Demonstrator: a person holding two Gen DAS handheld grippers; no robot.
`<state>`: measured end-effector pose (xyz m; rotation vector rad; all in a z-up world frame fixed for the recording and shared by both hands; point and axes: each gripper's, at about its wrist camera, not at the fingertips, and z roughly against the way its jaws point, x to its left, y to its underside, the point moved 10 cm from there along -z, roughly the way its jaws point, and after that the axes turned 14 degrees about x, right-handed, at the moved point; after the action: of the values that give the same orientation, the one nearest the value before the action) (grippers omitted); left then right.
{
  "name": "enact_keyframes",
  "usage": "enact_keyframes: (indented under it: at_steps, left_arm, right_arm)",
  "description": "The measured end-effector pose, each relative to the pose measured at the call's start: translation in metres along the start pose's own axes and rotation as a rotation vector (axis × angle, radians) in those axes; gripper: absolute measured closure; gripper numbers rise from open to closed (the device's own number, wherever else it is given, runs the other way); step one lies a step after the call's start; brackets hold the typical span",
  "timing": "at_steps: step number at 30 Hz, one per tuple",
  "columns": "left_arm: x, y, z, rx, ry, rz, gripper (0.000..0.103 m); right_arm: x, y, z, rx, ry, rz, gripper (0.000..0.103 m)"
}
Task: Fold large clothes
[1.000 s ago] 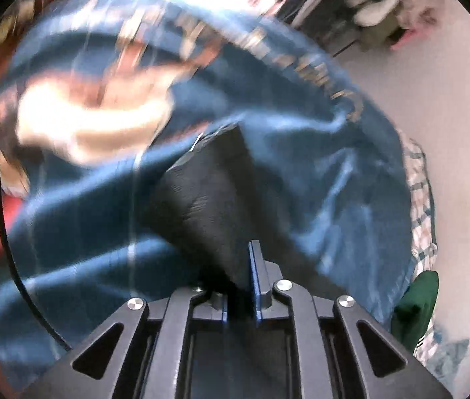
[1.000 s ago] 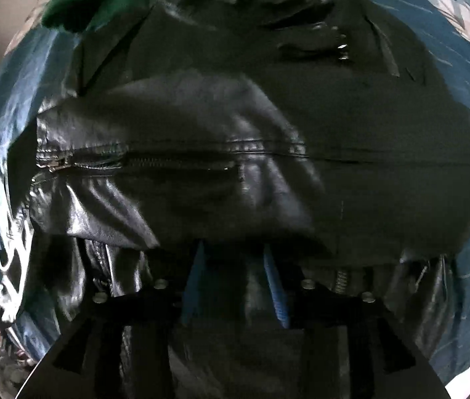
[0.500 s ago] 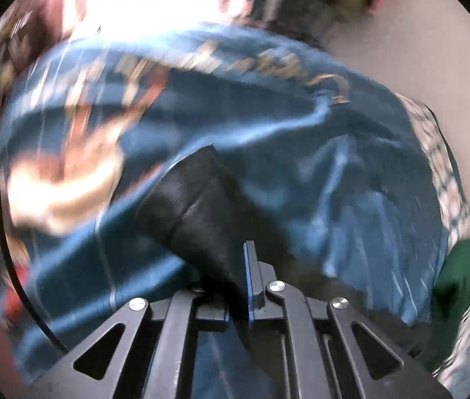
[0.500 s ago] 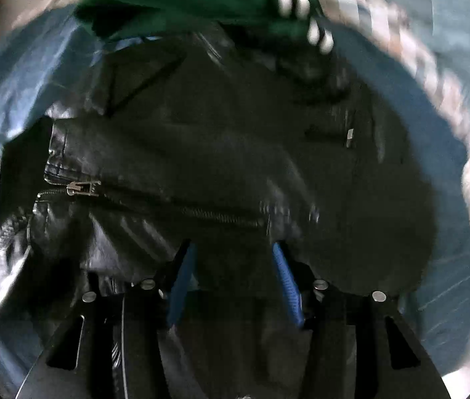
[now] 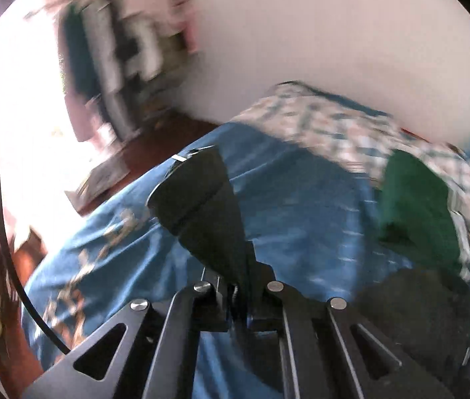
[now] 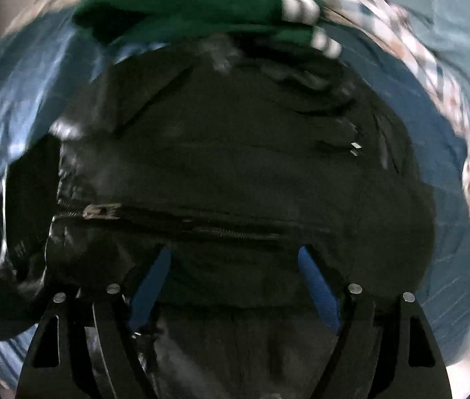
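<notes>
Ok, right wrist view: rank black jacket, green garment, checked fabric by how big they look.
1. black jacket, fills most of the frame
2. green garment
3. checked fabric

Two and three are blurred and cropped, so unsure.

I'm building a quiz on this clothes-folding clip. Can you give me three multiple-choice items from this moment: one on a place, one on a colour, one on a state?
1. Where does the green garment lie relative to the black leather jacket in the right wrist view?
A. Beyond its far edge
B. Between the blue pads
C. Under the jacket's zipper

2. What colour is the bedcover beneath the clothes?
A. Red
B. Blue
C. Yellow

3. How is the left hand-held gripper?
A. Wide open, empty
B. Shut on a piece of black leather
C. Shut on the checked cloth

Answers: 1 A, the green cloth sits at the top of that view, past the jacket. 2 B, blue fabric surrounds the jacket in both views. 3 B, the black flap rises out from between the closed fingers.
</notes>
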<state>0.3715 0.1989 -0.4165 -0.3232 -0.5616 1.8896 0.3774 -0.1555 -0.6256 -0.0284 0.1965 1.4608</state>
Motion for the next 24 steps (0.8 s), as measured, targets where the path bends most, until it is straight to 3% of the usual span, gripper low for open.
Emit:
enact_keyframes:
  at_steps: [4, 7, 10, 13, 16, 19, 22, 23, 24]
  left_arm:
    - [-0.111, -0.005, 0.025, -0.027, 0.135, -0.166, 0.102]
    - [-0.213, 0.015, 0.039, 0.011, 0.285, -0.278, 0.102]
    - [-0.314, 0.060, 0.039, 0.116, 0.434, -0.375, 0.101]
    - [-0.396, 0.121, 0.027, 0.218, 0.504, -0.480, 0.101]
    - [-0.444, 0.180, 0.005, 0.323, 0.517, -0.557, 0.100]
    - [-0.465, 0.223, -0.016, 0.388, 0.441, -0.613, 0.098]
    - [-0.475, 0.241, -0.028, 0.386, 0.366, -0.641, 0.096]
    - [-0.477, 0.240, -0.030, 0.387, 0.354, -0.648, 0.088]
    - [-0.479, 0.244, -0.031, 0.395, 0.362, -0.654, 0.058]
  right_arm:
    - [-0.071, 0.007, 0.003, 0.018, -0.062, -0.141, 0.022]
    - [-0.138, 0.026, 0.000, 0.043, -0.091, -0.257, 0.022]
    - [-0.195, 0.043, -0.006, 0.056, -0.086, -0.335, 0.022]
    - [-0.249, 0.067, -0.017, 0.076, -0.075, -0.407, 0.022]
    - [-0.291, 0.092, -0.032, 0.114, -0.073, -0.468, 0.022]
    - [-0.317, 0.116, -0.045, 0.151, -0.102, -0.511, 0.022]
    - [-0.327, 0.130, -0.051, 0.170, -0.143, -0.517, 0.022]
    - [-0.328, 0.134, -0.051, 0.172, -0.171, -0.514, 0.022]
    - [-0.328, 0.137, -0.051, 0.179, -0.204, -0.510, 0.022]
